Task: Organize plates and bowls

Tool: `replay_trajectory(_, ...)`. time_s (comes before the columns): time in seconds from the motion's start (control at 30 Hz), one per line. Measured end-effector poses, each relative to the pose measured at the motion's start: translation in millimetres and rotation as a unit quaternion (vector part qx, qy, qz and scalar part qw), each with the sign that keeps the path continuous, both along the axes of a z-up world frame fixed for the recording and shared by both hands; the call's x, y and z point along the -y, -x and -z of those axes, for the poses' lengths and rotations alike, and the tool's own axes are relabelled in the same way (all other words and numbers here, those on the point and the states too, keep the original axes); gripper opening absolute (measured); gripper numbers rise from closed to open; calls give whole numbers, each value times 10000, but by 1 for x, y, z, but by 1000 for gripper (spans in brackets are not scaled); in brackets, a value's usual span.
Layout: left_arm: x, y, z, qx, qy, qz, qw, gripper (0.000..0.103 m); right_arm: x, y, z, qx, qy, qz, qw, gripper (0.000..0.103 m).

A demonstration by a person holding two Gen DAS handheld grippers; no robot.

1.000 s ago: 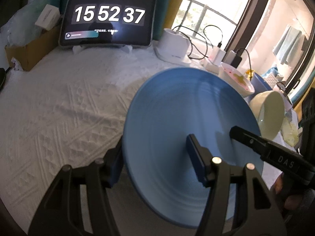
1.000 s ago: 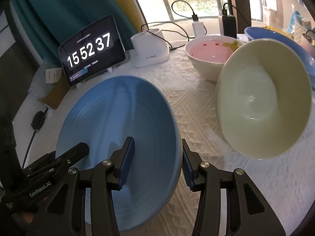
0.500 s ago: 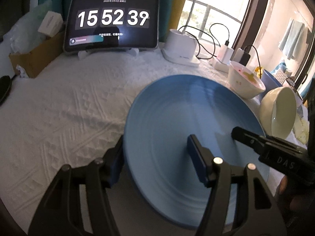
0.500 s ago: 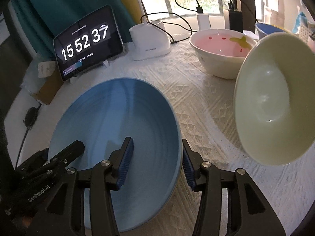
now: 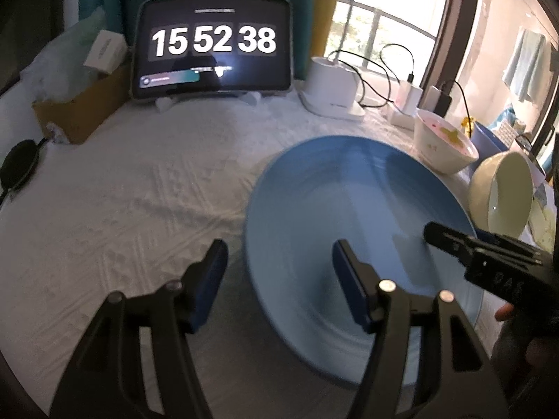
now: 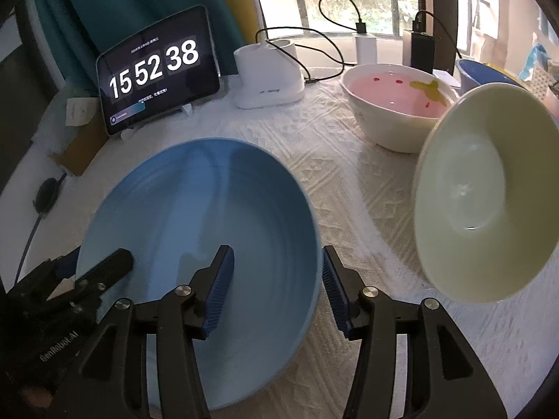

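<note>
My left hand-held gripper [image 5: 279,272] stands open astride the near left rim of the blue plate [image 5: 349,216], one pad outside it, one over the plate's face, neither pressing. My right hand-held gripper [image 6: 276,282] straddles the opposite rim the same way; its jaws have just been opening, and the rim sits loose between them. The plate is broad, shallow and glossy pale blue with faint concentric ridges, and it lies on the white textured cloth of the worktop [image 5: 139,192], near the front edge. Just to its right a cream bowl [image 6: 485,192] is tipped on its side, its empty inside facing the plate. Behind that sits a white bowl [image 6: 394,104] with a pink interior, upright, and a dark blue bowl [image 6: 482,71] further back. At the rear a tablet clock [image 5: 213,49] leans on a stand beside a white charging dock [image 5: 332,87] with trailing cables, and a cardboard box [image 5: 77,108] stands at the far left.
</note>
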State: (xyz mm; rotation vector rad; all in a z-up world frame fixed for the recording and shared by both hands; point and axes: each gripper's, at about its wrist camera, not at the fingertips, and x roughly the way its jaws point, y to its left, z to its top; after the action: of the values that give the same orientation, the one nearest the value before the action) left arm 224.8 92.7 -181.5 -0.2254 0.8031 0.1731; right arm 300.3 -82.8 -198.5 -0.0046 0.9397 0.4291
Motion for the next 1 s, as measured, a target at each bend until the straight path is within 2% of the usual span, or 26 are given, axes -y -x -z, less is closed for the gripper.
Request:
replay_trajectory(0.37,-3,17,-17,233,-76,-165,9996,64,20,13,-16,161,-48,91,9998,53)
replay_trajectory(1.0,66,29,-55,639,-159,509,9965,64,78,38,-50,544,-312,386,9973,53)
